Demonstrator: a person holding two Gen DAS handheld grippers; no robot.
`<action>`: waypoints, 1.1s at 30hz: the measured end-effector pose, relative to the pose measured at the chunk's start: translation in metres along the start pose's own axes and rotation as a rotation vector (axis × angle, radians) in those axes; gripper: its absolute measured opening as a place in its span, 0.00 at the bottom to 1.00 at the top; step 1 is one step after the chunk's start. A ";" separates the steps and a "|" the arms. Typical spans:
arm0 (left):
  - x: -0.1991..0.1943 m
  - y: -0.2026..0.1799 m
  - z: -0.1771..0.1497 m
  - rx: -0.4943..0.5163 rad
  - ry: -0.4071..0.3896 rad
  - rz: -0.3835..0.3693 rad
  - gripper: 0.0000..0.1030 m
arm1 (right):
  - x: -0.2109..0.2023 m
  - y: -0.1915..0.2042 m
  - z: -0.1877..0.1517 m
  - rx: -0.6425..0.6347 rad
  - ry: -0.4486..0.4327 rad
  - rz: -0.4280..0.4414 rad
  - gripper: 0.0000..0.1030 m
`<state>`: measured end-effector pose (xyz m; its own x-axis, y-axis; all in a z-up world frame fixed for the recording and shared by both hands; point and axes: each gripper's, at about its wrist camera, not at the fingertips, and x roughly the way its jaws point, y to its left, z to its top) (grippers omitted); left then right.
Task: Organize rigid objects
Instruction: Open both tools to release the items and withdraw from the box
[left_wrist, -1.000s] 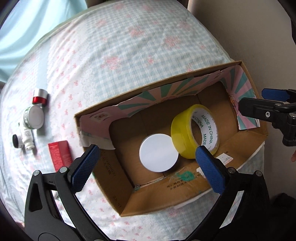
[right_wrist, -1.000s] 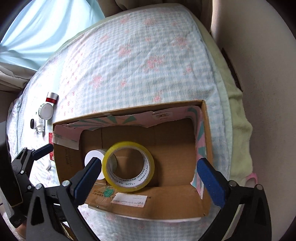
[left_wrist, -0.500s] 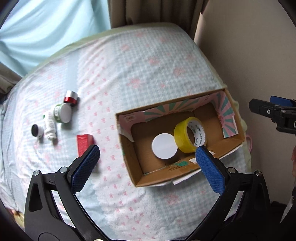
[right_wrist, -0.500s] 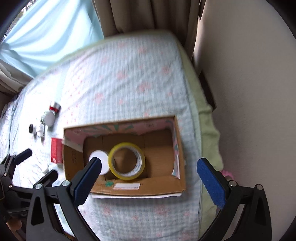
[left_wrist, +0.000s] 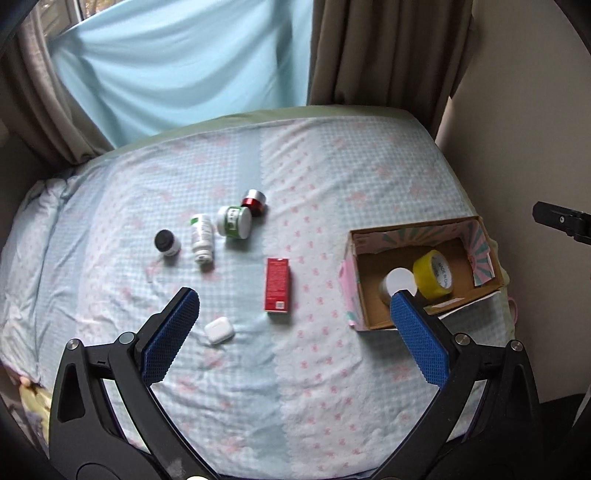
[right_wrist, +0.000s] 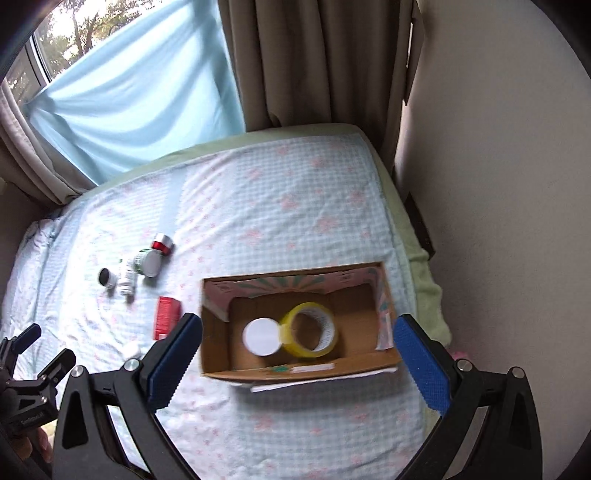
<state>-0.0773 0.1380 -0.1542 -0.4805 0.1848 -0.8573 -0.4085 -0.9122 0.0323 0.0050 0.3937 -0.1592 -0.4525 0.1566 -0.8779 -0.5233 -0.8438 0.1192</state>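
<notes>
Reading "MADE IN", yellow tape roll (left_wrist: 433, 275), cardboard box (left_wrist: 373, 321)

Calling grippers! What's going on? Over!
Left gripper, right gripper open, empty. Tape roll, white-lidded jar in box. Red carton waiting; path clear.

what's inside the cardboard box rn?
Inside the cardboard box: a white-lidded jar and a yellow tape roll, touching. The floor beneath them and behind the near wall is hidden.
</notes>
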 end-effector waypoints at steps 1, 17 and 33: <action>-0.006 0.013 -0.003 -0.005 -0.014 0.003 1.00 | -0.006 0.009 -0.003 -0.008 -0.007 0.003 1.00; -0.021 0.190 -0.023 -0.078 -0.030 0.005 1.00 | -0.020 0.183 -0.026 -0.067 -0.010 0.066 1.00; 0.084 0.335 0.001 -0.075 0.057 -0.028 1.00 | 0.072 0.329 0.014 -0.019 0.071 0.046 1.00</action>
<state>-0.2555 -0.1517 -0.2142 -0.4243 0.1912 -0.8851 -0.3610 -0.9321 -0.0283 -0.2096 0.1343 -0.1768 -0.4229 0.0816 -0.9025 -0.4889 -0.8591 0.1514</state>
